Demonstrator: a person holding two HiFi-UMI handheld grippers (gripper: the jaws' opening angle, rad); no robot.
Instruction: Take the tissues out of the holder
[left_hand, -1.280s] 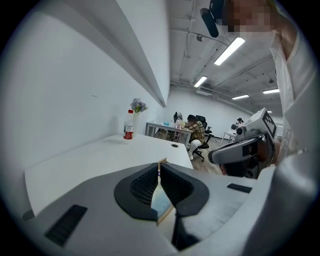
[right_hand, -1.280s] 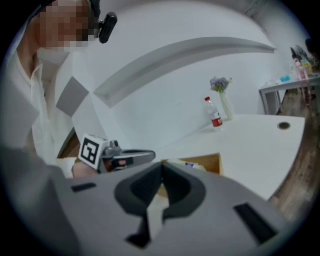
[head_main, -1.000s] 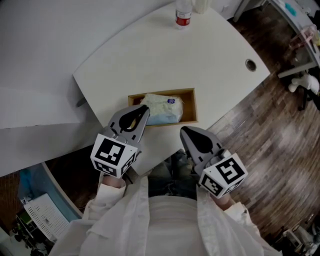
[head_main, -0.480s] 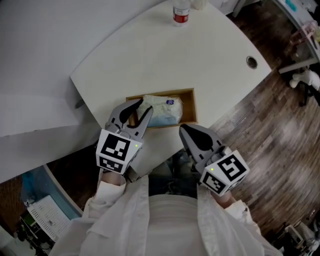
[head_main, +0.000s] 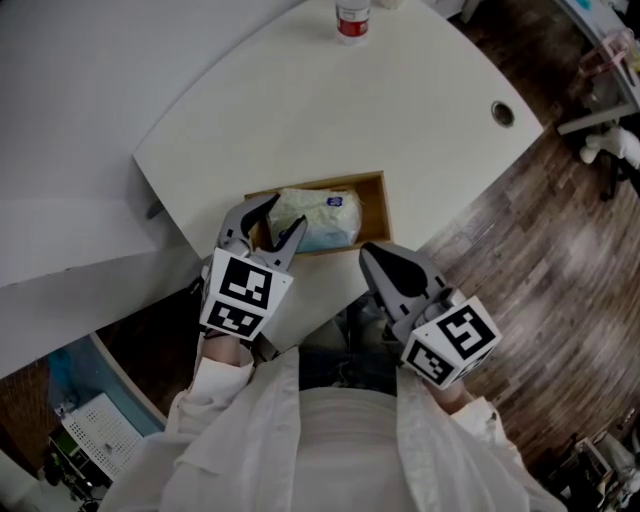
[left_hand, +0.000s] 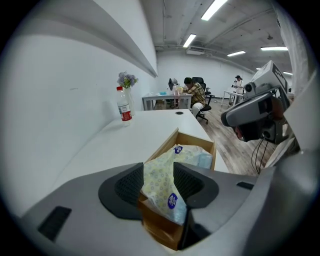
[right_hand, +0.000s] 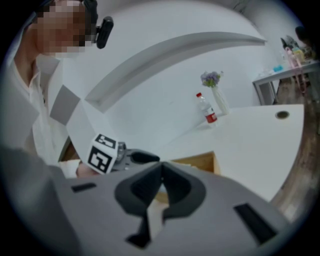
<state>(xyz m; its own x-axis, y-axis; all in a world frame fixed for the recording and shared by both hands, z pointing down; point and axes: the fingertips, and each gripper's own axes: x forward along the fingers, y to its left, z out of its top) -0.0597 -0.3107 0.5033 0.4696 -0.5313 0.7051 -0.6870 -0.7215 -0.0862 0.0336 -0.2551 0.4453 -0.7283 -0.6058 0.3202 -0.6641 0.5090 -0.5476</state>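
Near to far, all placed off the holder (head_main: 376, 212):

- Right gripper (head_main: 372, 258): on the person's side of the holder, just off its right near corner and over the counter edge. Jaws are together with nothing between them. Not in play.
- Left gripper (head_main: 279, 220): at the holder's left end, pointing along its length. Jaws are opening, about as wide as they look able to go. The raised end of the tissue pack (left_hand: 161, 184) stands between the pads. The pads flank it and I see no squeeze on the wrap, so I read this as not gripped yet.
- Tissue pack: inside the holder, long axis along the holder's long axis, so it runs straight away from the left gripper. The end at the holder's left wall is tilted up over that wall. The rest lies down in the box toward its right end.
- Counter (head_main: 330, 110): bare beyond the holder. A bottle (head_main: 352, 20) stands well beyond the holder at the far edge, well clear.

Key relation: the pack is end-on to the left gripper, and its lifted end is already in the gap. The left is clearly the nearer one. My guess for the next move: close on that end, then pull up and back toward the holder's left end so the pack slides out lengthwise. Risk: pinching only loose wrap.
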